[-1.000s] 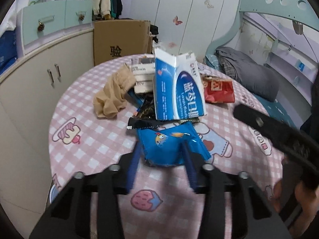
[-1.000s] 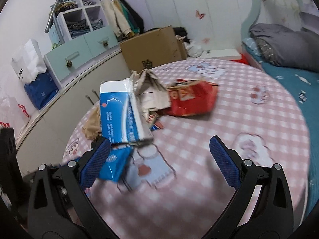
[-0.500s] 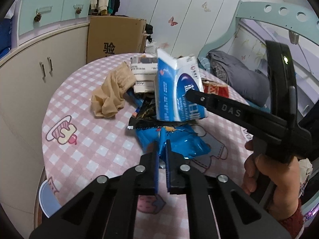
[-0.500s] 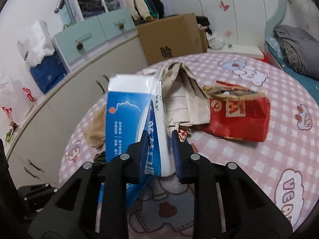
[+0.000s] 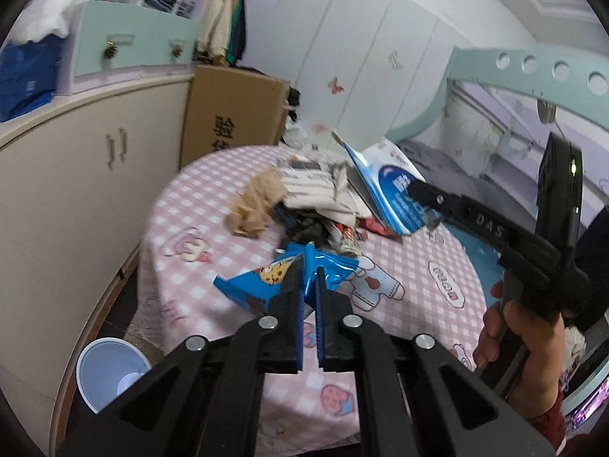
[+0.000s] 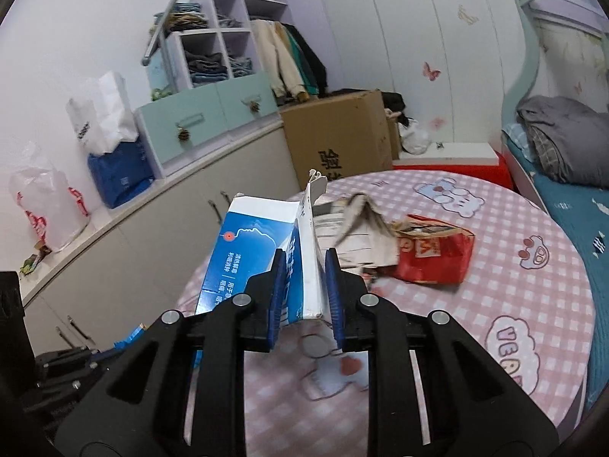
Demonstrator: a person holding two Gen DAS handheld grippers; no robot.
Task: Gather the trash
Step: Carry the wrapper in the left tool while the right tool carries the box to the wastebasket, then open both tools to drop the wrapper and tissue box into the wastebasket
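Observation:
My left gripper [image 5: 309,270] is shut on a blue snack wrapper [image 5: 266,283] and holds it lifted above the pink checked table [image 5: 418,266]. My right gripper [image 6: 304,262] is shut on a blue and white carton [image 6: 259,255], lifted off the table; the carton also shows in the left wrist view [image 5: 388,194] with the right gripper [image 5: 415,190] on it. A heap of trash stays on the table: a beige cloth [image 5: 259,202], striped paper packaging [image 5: 316,190], small dark wrappers [image 5: 316,232] and a red bag [image 6: 434,255].
A white bin [image 5: 110,373] stands on the floor left of the table. A cream cabinet [image 5: 76,190] runs along the left. A cardboard box [image 5: 232,110] stands behind the table. A bed [image 6: 563,175] lies to the right.
Both grippers closed from open a second ago. The left lifted the blue wrapper off the table and pulled back. The right lifted the carton up from the heap.

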